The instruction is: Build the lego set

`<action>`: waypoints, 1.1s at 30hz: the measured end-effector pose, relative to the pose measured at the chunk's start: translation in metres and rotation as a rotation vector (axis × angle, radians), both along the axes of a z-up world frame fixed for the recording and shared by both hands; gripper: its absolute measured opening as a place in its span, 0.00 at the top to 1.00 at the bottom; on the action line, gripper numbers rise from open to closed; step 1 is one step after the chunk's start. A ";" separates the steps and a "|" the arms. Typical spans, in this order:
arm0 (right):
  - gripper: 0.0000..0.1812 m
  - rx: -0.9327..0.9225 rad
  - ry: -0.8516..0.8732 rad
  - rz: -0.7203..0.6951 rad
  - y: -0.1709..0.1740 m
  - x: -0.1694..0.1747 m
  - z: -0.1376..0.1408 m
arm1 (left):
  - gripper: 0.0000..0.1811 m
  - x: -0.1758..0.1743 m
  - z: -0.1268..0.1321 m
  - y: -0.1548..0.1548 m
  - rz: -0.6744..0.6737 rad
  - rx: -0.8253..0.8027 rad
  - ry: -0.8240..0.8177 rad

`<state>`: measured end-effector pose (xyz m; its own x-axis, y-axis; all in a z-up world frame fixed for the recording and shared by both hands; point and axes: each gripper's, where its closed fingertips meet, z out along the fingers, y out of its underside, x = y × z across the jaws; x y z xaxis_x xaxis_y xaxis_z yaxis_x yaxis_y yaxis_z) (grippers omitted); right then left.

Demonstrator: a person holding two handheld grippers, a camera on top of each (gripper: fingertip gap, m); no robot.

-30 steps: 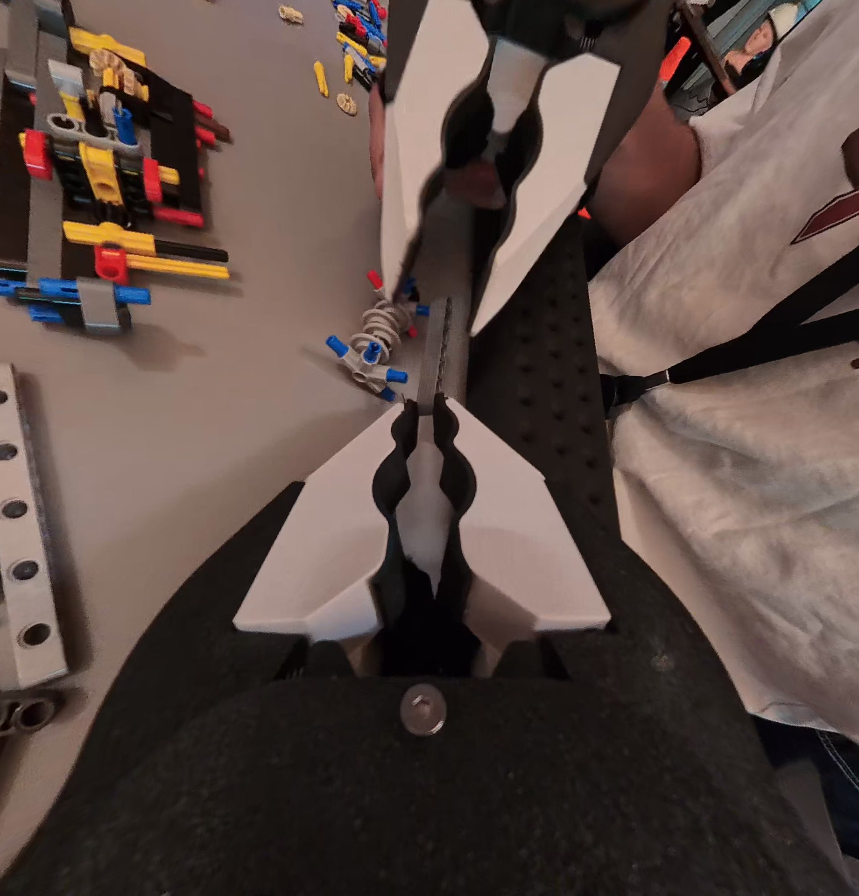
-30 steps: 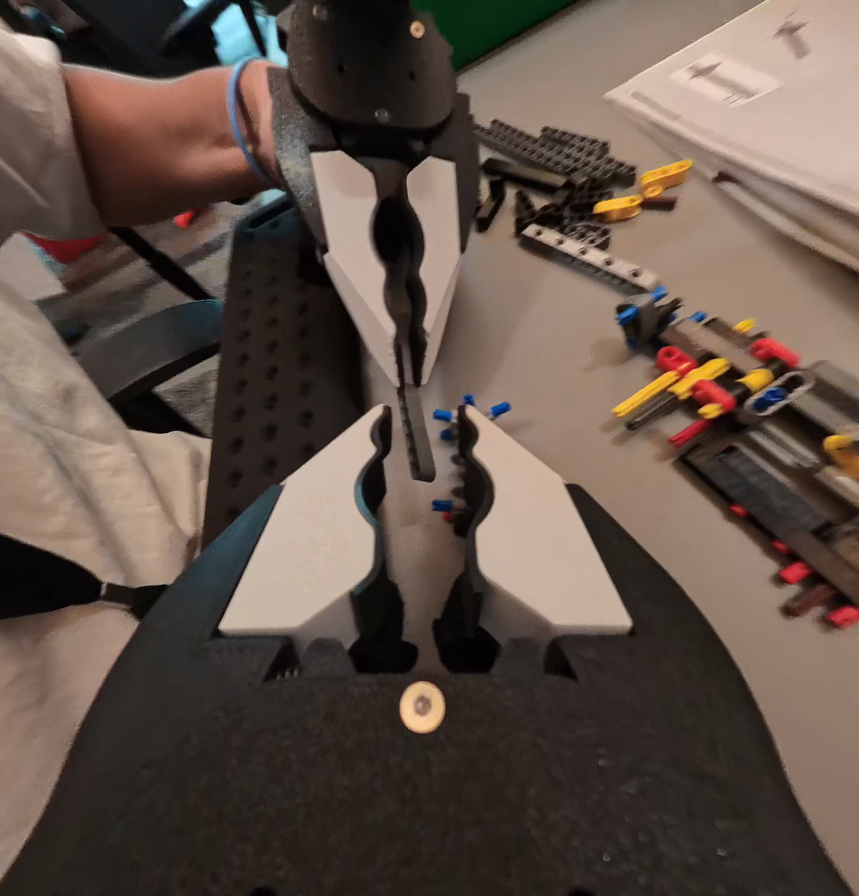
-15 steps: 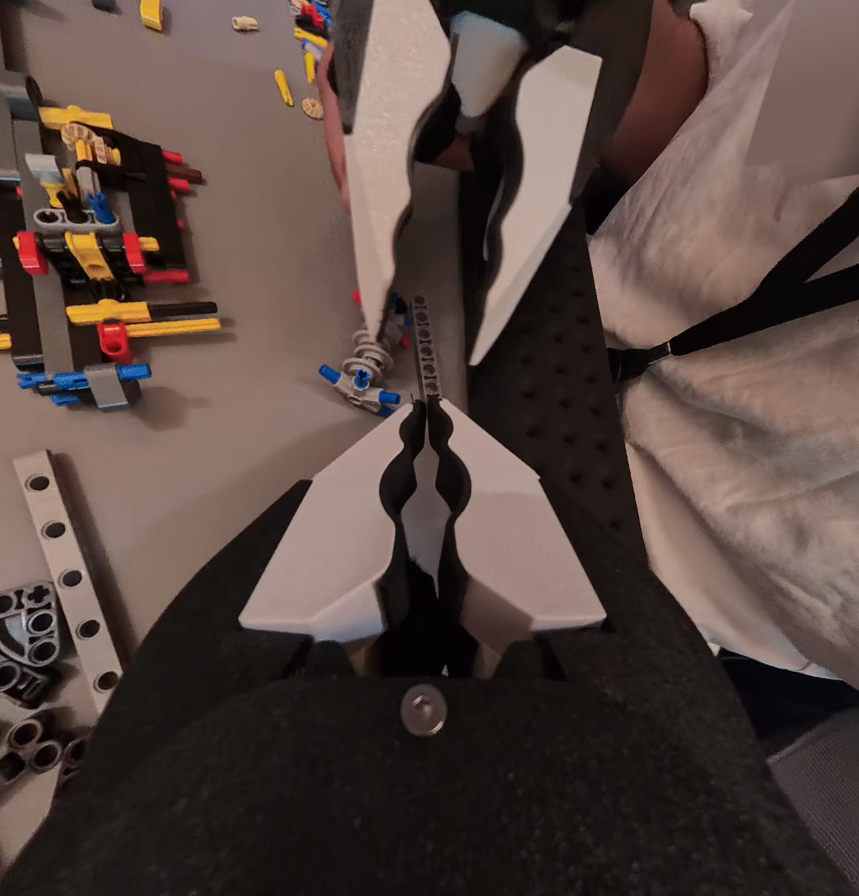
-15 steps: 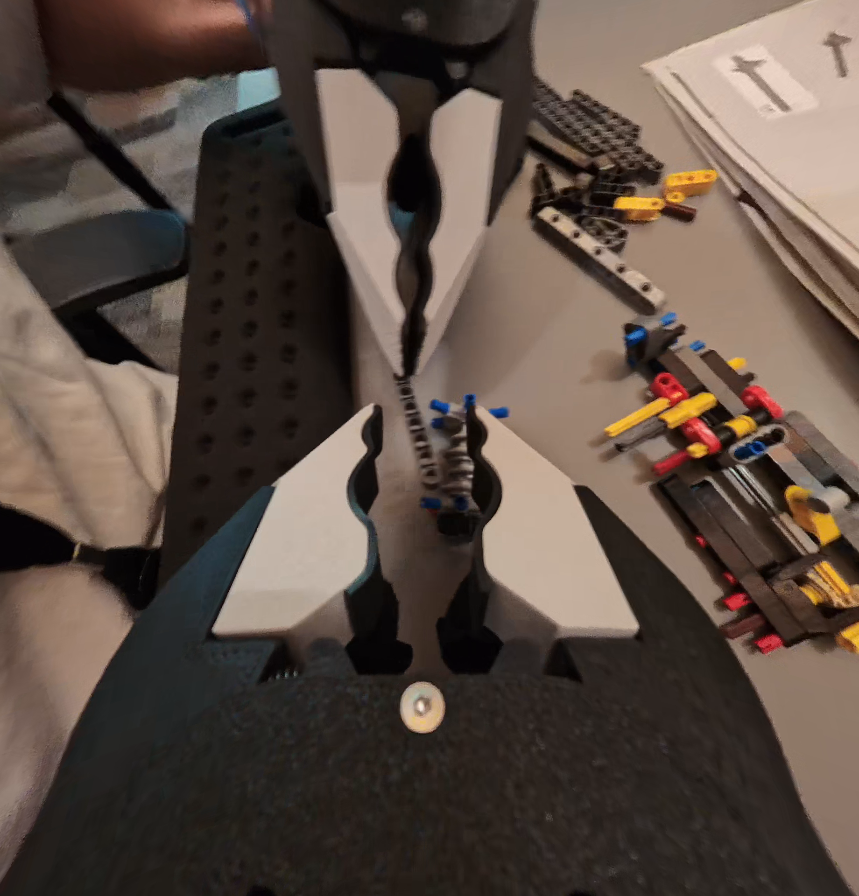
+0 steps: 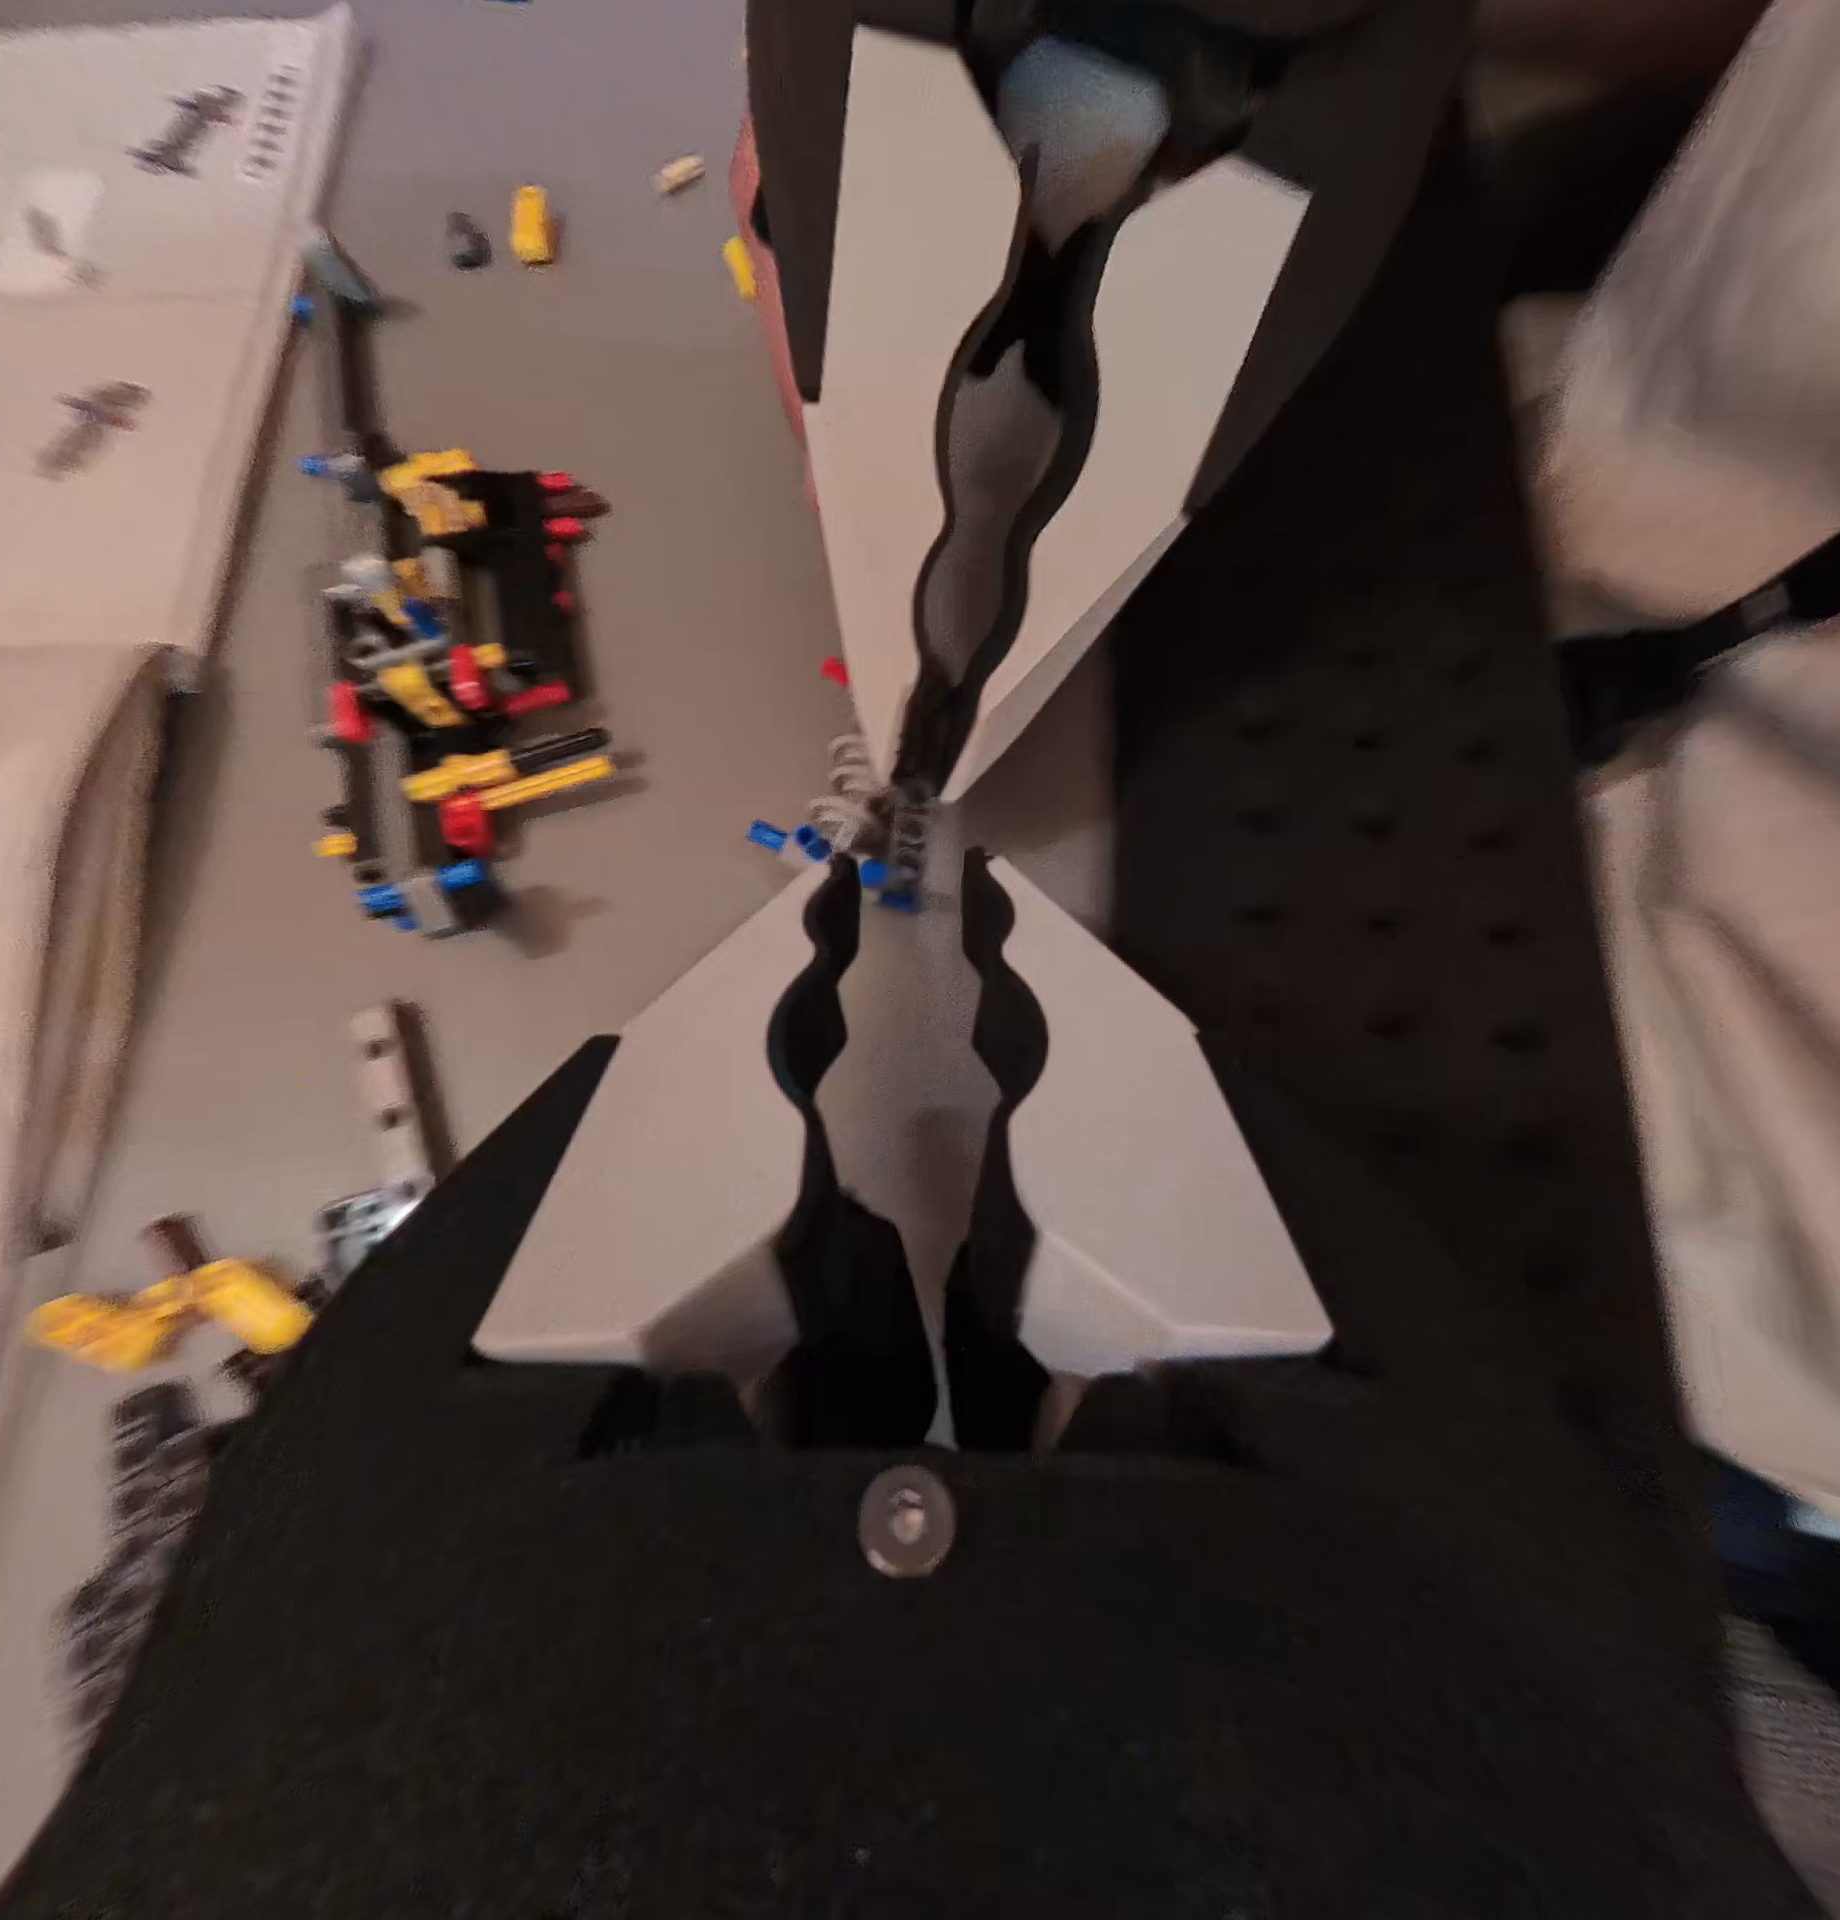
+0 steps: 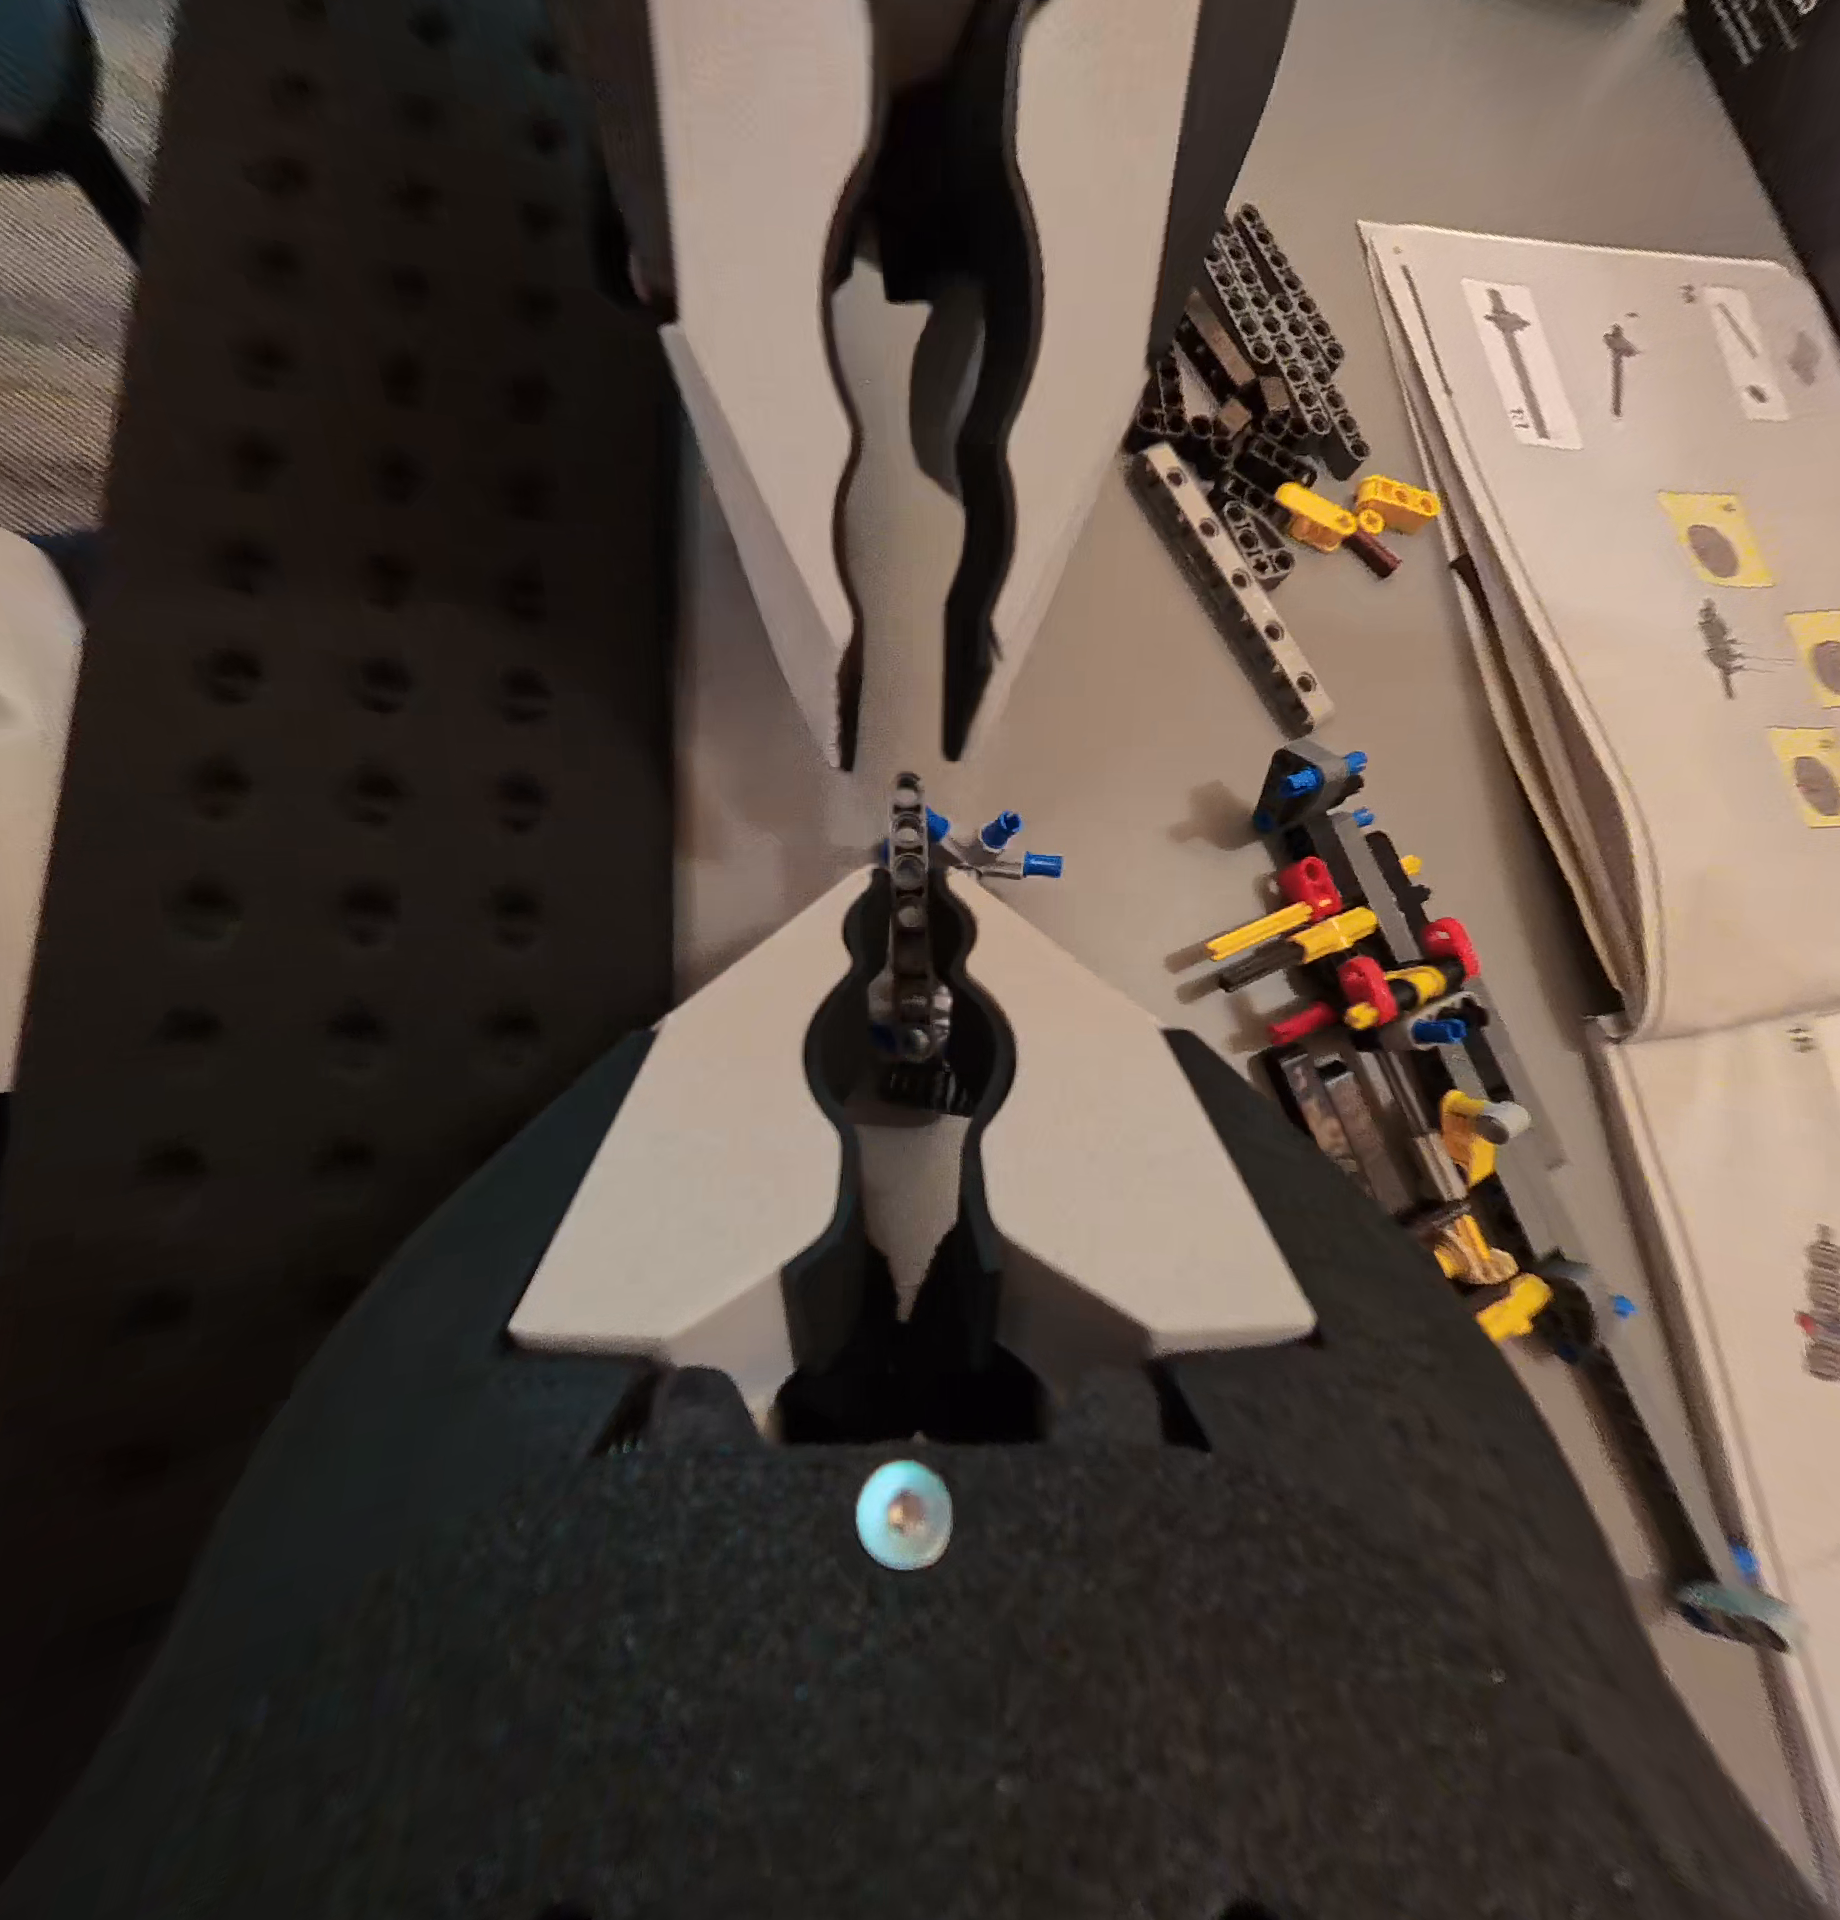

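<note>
The instruction booklet (image 6: pixel 1581 499) bears printed diagrams and small markings. None of it is sharp enough to read

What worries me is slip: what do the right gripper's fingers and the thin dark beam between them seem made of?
Right gripper fingers: probably matte pale rigid plastic, flat faceted faces; black wavy inner edges, possibly rubbery. The thin dark beam: apparently hard moulded plastic, slight sheen, neat round holes.

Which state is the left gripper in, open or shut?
Open. In the left wrist view the left gripper shows a clear gap between its fingertips; the dark beam sits in the right gripper instead.
</note>
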<state>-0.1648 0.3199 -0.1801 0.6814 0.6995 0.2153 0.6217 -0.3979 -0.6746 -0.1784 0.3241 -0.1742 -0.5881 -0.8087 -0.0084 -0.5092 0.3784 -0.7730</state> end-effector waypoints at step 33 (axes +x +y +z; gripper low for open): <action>0.85 -0.202 0.361 -0.189 0.004 0.022 0.006 | 0.97 0.005 -0.010 0.013 0.061 0.875 -0.357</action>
<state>-0.1430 0.3236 -0.1736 0.8075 0.5594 -0.1870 0.2652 -0.6275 -0.7321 -0.1731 0.3373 -0.1837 -0.3909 -0.4592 -0.7977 -0.3356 0.8781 -0.3410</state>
